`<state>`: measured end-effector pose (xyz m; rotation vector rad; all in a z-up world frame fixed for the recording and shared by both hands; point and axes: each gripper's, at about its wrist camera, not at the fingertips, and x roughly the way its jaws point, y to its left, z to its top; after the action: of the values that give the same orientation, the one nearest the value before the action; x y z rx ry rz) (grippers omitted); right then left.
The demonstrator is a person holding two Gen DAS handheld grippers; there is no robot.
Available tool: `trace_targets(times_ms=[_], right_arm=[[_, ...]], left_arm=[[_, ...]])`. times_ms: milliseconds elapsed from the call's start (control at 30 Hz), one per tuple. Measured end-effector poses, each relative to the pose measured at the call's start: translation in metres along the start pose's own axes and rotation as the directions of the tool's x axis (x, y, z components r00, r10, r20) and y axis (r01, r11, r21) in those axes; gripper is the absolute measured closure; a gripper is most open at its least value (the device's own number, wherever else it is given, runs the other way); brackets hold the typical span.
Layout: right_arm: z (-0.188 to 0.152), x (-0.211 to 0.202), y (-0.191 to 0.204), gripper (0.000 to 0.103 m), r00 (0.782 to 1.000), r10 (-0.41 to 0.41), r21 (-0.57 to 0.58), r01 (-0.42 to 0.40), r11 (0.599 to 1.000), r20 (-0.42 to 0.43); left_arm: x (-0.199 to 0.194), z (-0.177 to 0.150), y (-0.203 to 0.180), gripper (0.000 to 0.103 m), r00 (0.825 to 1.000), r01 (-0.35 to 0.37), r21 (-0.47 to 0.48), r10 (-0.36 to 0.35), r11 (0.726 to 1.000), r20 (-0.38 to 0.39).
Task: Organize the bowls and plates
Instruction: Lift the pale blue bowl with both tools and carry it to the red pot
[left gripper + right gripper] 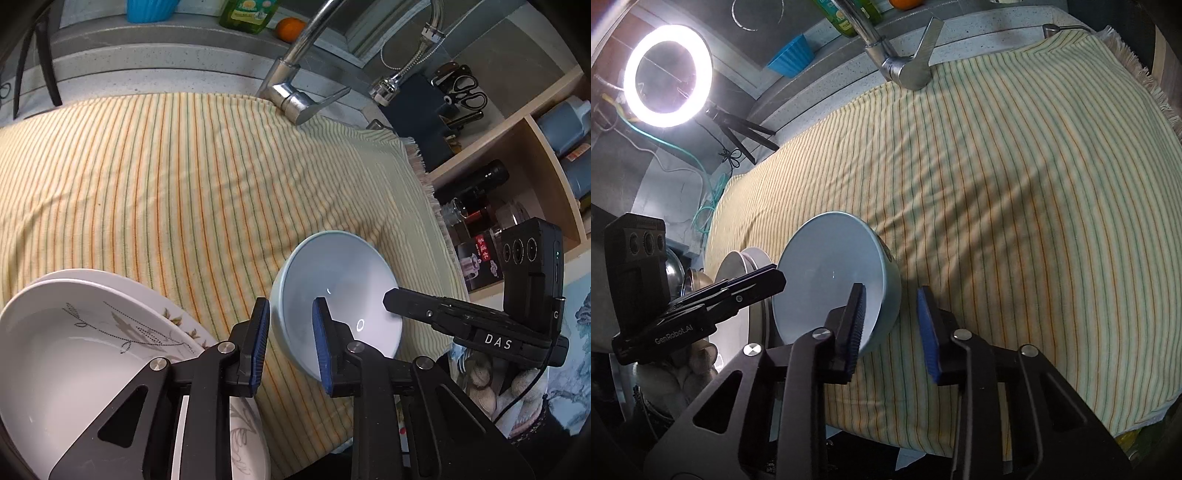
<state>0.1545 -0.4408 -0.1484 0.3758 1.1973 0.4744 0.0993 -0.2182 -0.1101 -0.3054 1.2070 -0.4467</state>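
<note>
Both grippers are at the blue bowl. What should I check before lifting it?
1. Left gripper straddles the bowl rim: ok.
2. Right gripper straddles the opposite rim: ok.
3. Right gripper pressing the wall: not ok; striped cloth shows between its outer pad and the bowl.
4. Left gripper pressing the wall: cannot tell.
5. Bowl empty: ok.
6. Stacked plates apart from the bowl: ok.
</note>
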Motion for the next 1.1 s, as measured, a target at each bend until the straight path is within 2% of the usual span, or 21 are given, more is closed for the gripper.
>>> trace_targets(times_ms=[133, 467, 733, 1100], right_arm=[[-0.002, 0.006, -0.002, 0.086, 1.0, 0.009, 0.004, -0.009, 1.0, -0.014], [-0.001, 0.003, 0.003, 0.088, 1.0, 0.001, 0.003, -0.001, 1.0, 0.0], [0.008, -0.014, 0.023, 0.088, 0.999, 0.011, -0.032, -0.01, 0.999, 0.041], [0.016, -0.015, 0.083, 0.088, 0.997, 0.068, -0.135, -0.061, 0.989, 0.046]], left_arm=[[0.005, 0.0, 0.002, 0.085, 1.0, 0.01, -0.01, -0.01, 1.0, -0.014], [0.002, 0.001, 0.001, 0.085, 1.0, 0.022, -0.009, -0.022, 1.0, -0.011], [-0.027, 0.004, 0.0, 0.085, 0.998, 0.038, -0.007, -0.038, 0.999, 0.051], [-0.087, -0.005, 0.03, 0.085, 0.987, 0.026, -0.072, -0.014, 0.997, 0.158]])
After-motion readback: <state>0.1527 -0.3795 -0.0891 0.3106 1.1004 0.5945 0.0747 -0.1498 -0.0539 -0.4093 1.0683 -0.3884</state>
